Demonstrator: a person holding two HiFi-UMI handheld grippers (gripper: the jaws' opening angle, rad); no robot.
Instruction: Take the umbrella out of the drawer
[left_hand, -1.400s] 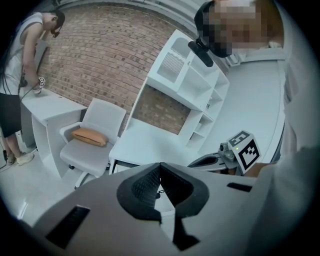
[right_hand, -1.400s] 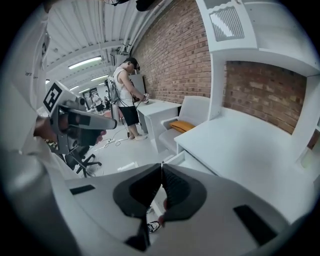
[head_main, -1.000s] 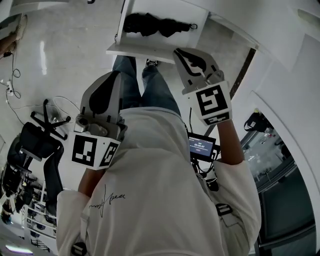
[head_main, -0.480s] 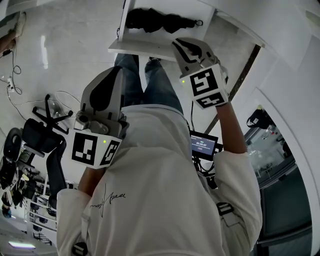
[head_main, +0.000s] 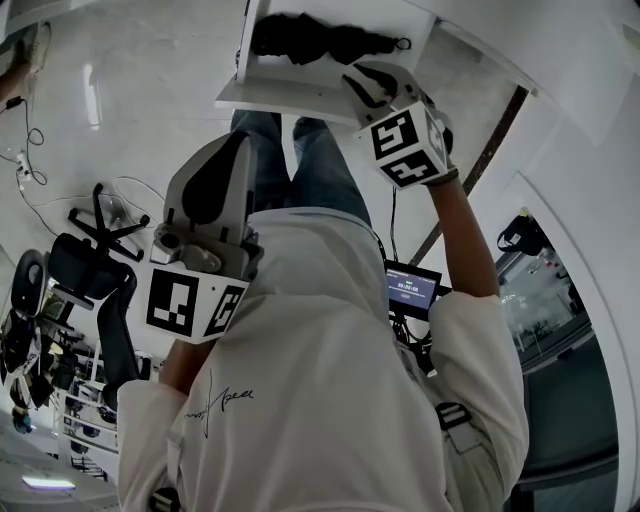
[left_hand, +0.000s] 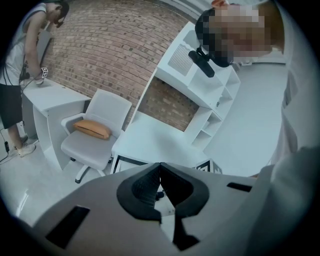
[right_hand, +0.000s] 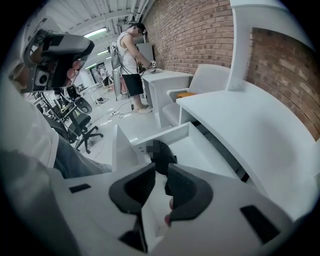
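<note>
The black folded umbrella (head_main: 320, 40) lies inside the open white drawer (head_main: 280, 100) at the top of the head view. My right gripper (head_main: 368, 82) hangs over the drawer's front right corner and points down at the umbrella's near end. In the right gripper view its jaws have just been opening, and a narrow gap shows between the tips of my right gripper (right_hand: 161, 167). The umbrella (right_hand: 161, 154) lies beyond that gap, and nothing sits between the pads. My left gripper (head_main: 236, 142) is held back by my body, away from the drawer. The left gripper (left_hand: 160, 165) is shut and empty.
Black office chairs (head_main: 90, 270) and floor cables stand at the left. A small screen (head_main: 412, 290) hangs at my waist. The curved white desk (right_hand: 240, 130) runs over the drawer. A white chair with an orange cushion (left_hand: 92, 129) and another person (right_hand: 131, 60) are further off.
My right gripper has moved toward the drawer and now overlaps its front edge. The left gripper has stayed put.
</note>
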